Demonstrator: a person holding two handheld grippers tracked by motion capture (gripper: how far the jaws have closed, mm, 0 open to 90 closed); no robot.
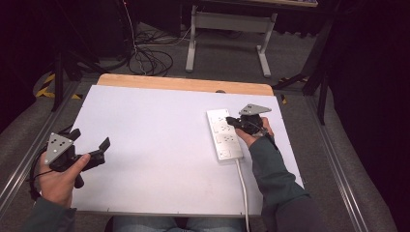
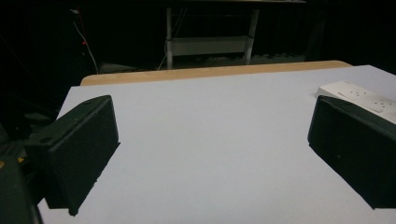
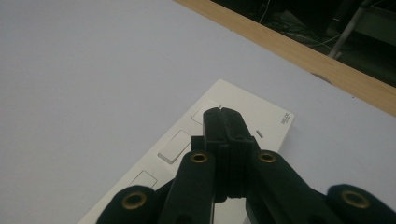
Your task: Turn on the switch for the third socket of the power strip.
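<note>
White power strip [image 3: 187, 154] lies under the right gripper [image 3: 220, 110] (jaws closed).

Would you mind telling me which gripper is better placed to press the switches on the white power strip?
Right. The right gripper, jaws shut, is over the white power strip; the left gripper is open across the table.

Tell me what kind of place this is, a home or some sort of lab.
Probably a lab or recording workspace, not a home. A white-topped table stands on grey carpet between metal rails, loose cables lie on the floor beyond it, and a bare desk frame stands behind in a dark room.
</note>
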